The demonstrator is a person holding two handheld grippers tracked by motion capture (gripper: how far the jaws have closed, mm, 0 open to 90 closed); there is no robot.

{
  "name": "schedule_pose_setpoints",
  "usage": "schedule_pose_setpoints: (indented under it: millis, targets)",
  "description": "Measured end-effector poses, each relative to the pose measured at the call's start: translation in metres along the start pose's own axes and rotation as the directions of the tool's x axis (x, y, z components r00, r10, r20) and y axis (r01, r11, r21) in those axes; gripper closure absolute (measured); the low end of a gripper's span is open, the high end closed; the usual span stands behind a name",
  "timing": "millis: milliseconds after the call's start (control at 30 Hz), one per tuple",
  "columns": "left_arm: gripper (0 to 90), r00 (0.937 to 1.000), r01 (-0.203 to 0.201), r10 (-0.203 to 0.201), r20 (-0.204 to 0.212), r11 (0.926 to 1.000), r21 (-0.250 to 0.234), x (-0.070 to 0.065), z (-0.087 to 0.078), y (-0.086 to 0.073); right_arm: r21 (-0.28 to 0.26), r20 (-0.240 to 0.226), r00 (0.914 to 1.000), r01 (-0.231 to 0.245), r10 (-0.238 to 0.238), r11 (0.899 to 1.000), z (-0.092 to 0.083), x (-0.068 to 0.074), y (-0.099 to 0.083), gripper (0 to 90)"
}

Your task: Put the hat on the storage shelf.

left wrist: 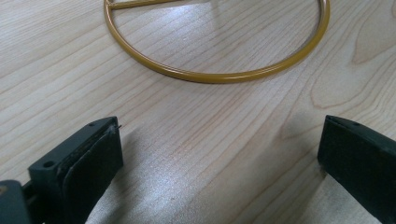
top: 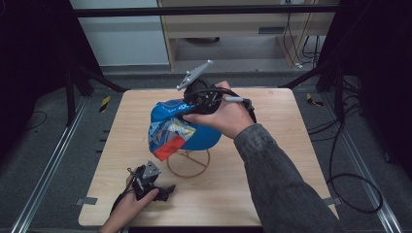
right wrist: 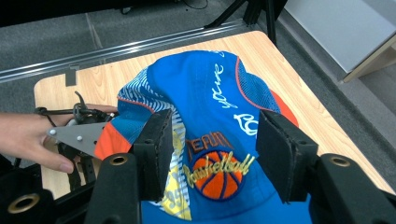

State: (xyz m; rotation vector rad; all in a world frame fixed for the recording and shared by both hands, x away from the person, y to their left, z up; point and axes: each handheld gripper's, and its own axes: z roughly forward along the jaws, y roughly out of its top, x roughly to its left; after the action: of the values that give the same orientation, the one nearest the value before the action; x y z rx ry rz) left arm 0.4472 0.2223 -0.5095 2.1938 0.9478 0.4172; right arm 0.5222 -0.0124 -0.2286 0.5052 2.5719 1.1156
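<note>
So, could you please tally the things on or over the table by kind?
Caps: 1, the blue cap
Wire stands: 1, the gold stand
Grippers: 2, the left gripper and the right gripper
Total: 4

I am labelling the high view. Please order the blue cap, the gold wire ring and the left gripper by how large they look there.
1. blue cap, clearly largest.
2. gold wire ring and left gripper: these look similar, so I do not rank them.

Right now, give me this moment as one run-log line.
right gripper: jaws around cap, contact unclear | cap: on gold stand | left gripper: open, on table near stand
</note>
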Motion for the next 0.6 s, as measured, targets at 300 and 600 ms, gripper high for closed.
schedule_pose_setpoints:
  millis: [300,600]
  targets:
    - [0.0,1.0000,0.000,0.000,0.000,1.0000,0.000,0.000,0.000,0.000,-0.017,0.010,0.9997,-0.021,0.022,1.000,-0.008,-0.001,-0.010,45.0]
    - [0.0,1.0000,0.001,-0.001,0.000,1.0000,0.000,0.000,0.000,0.000,-0.061,0.055,0.9960,-0.068,0.071,0.996,-0.016,-0.002,-0.026,26.4]
